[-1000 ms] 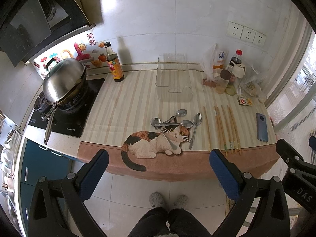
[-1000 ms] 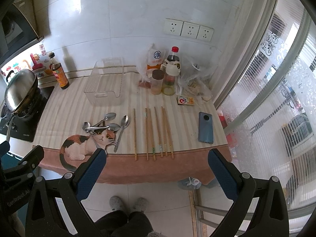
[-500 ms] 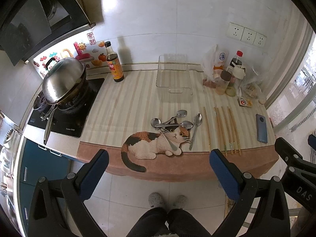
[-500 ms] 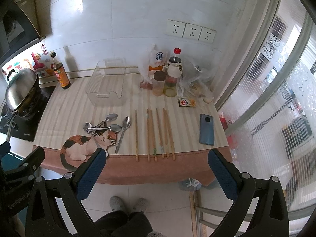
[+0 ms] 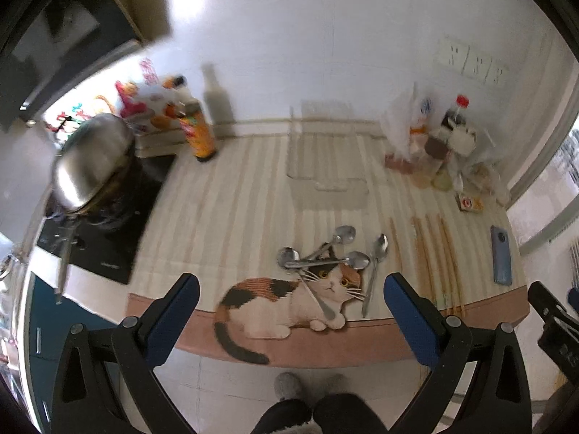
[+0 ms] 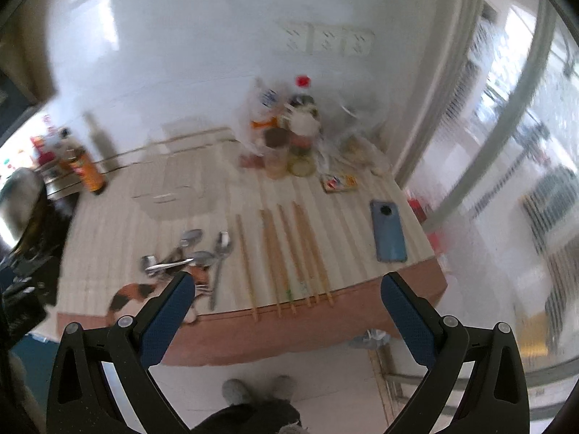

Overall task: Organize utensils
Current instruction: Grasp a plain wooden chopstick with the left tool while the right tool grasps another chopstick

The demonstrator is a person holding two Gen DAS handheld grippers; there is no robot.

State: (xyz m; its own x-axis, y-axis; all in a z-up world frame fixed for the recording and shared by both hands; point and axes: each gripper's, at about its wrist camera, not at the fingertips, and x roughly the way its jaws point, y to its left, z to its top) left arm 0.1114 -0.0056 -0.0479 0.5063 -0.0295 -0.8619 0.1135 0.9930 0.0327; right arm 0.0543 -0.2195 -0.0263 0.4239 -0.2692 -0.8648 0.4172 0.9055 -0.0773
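Utensils lie loose on the striped counter [image 5: 235,199], nothing yet in the clear bin [image 5: 327,166] behind them. Largest risk: chopsticks [image 6: 289,249] overhang the front edge; a low approach by my right gripper [image 6: 284,311] could knock them to the floor. Next: spoons [image 5: 325,256] are crossed in a pile, so one lifted may drag others. My left gripper [image 5: 291,313] and the right both stand wide open, empty. Both views blurred.
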